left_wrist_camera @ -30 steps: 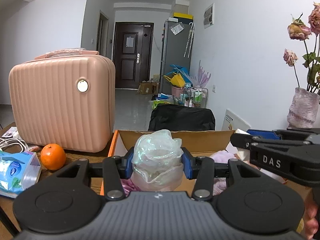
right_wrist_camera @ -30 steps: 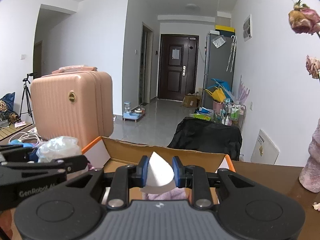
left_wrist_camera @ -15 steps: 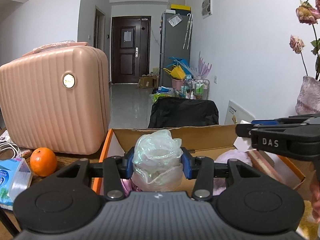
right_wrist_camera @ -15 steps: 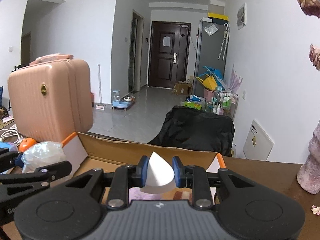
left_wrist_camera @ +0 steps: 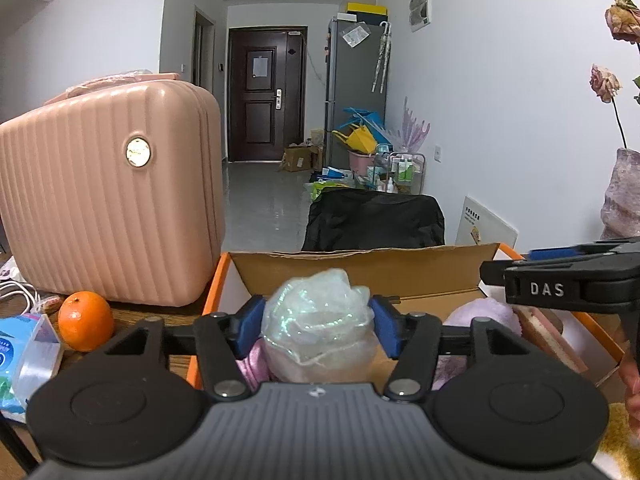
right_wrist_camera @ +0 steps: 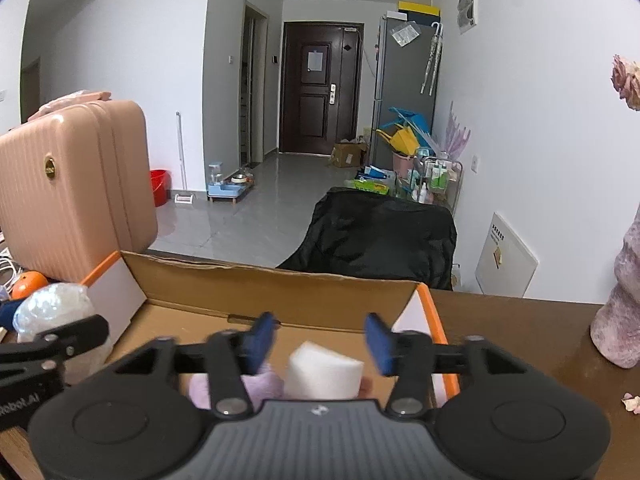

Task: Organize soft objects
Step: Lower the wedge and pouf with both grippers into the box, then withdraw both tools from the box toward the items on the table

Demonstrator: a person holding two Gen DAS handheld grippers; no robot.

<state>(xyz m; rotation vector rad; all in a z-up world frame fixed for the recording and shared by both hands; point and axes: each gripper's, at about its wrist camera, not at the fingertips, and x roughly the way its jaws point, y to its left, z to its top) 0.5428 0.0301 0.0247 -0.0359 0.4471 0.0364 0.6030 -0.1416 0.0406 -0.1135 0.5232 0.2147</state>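
My left gripper (left_wrist_camera: 318,322) is shut on an iridescent mesh bath pouf (left_wrist_camera: 320,326) and holds it over the left part of an open cardboard box (left_wrist_camera: 360,272) with orange edges. My right gripper (right_wrist_camera: 318,338) is open over the right part of the same box (right_wrist_camera: 272,292). A white foam sponge (right_wrist_camera: 324,372) sits loose below and between its fingers, on a pink fluffy cloth (right_wrist_camera: 264,384). The pink cloth (left_wrist_camera: 480,314) and a pink-brown sponge (left_wrist_camera: 544,336) lie in the box in the left wrist view. The pouf also shows at the left of the right wrist view (right_wrist_camera: 52,310).
A pink ribbed suitcase (left_wrist_camera: 108,200) stands left of the box. An orange (left_wrist_camera: 86,320) and a blue tissue pack (left_wrist_camera: 24,356) lie in front of it. A pinkish vase (right_wrist_camera: 620,312) stands right on the brown table (right_wrist_camera: 520,336). A black-covered chair (right_wrist_camera: 380,236) is behind the box.
My right gripper has opened and let go of the white sponge, which now lies in the box. Both grippers have moved on over the box. The left still grips the pouf.
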